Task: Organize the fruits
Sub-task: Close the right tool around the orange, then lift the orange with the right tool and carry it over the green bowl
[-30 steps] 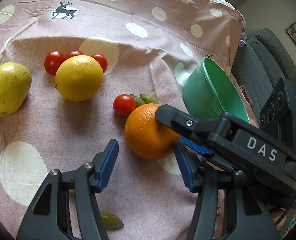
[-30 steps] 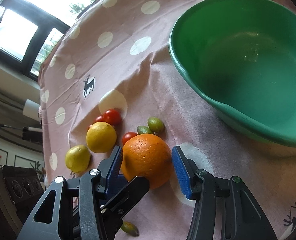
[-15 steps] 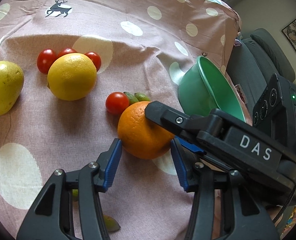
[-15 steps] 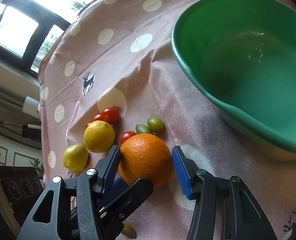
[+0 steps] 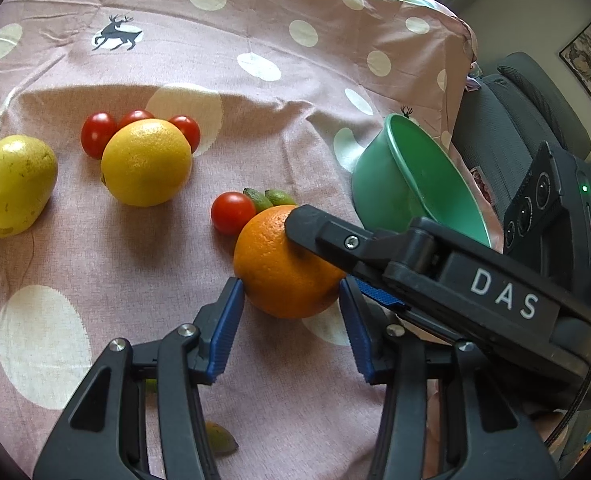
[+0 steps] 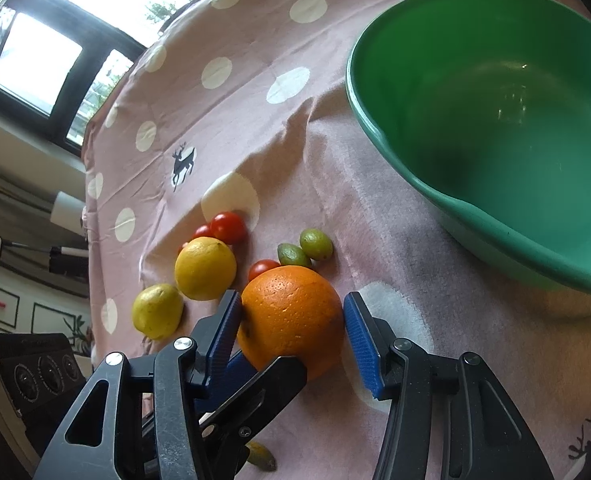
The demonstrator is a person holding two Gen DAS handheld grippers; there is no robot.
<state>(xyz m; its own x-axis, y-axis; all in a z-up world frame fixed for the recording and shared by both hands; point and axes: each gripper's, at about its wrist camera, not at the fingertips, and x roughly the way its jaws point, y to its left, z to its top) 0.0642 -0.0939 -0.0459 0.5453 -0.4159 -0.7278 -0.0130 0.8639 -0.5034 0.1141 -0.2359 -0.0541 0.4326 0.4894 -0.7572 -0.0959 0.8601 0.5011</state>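
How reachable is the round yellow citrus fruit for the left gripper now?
Probably not yet: the left gripper has just been closing its jaws around the round orange, and the right gripper flanks it. Beyond, bare cloth leads to the yellow citrus fruit.

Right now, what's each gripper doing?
Left gripper: fingers just closing around the orange; grip cannot be told.
Right gripper: closed on the orange.

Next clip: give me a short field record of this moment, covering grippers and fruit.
left gripper: jaws have just been closing; fingers pressed on the orange
right gripper: shut on the same orange
orange: resting on the cloth
bowl: green, empty
loose fruit: lemon, pear, tomatoes, small green fruits
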